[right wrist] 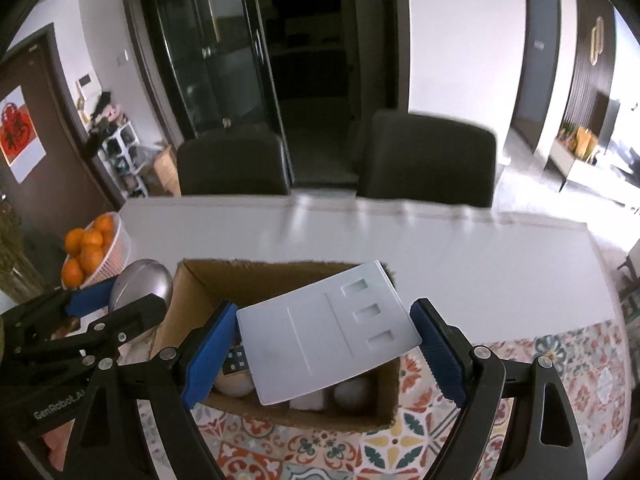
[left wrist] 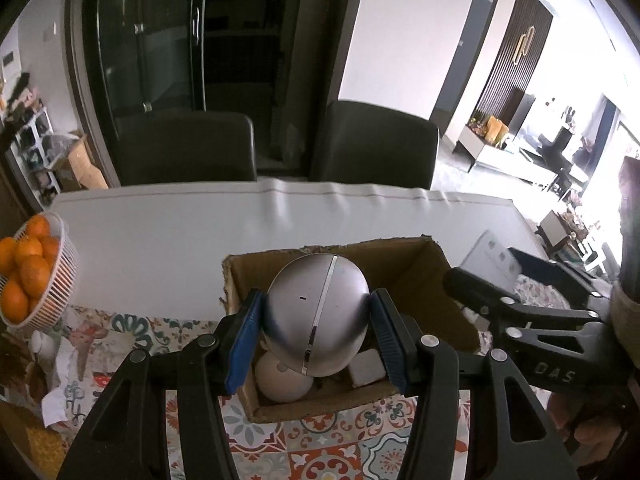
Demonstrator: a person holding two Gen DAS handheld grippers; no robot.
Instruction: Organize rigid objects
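Hovering over the cardboard box [left wrist: 416, 280], the left gripper [left wrist: 318, 322] clamps a silver ball [left wrist: 318, 312] between its jaws, while the right gripper [right wrist: 324, 350] pinches a white tray [right wrist: 328, 332] above the same box on the surface [left wrist: 180, 224].

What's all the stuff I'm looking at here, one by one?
Cardboard box: one, brown, open, on the patterned cloth.
Silver ball: one, metallic, held above the box.
White tray: one, pale, flat, held above the box.
Round pale things: at least two, inside the box.
Oranges: several, orange, in a white basket at the table's left.
Chairs: two, dark, behind the table.
Left gripper: black, blue pads, gripping the ball.
Right gripper: same, gripping the tray.
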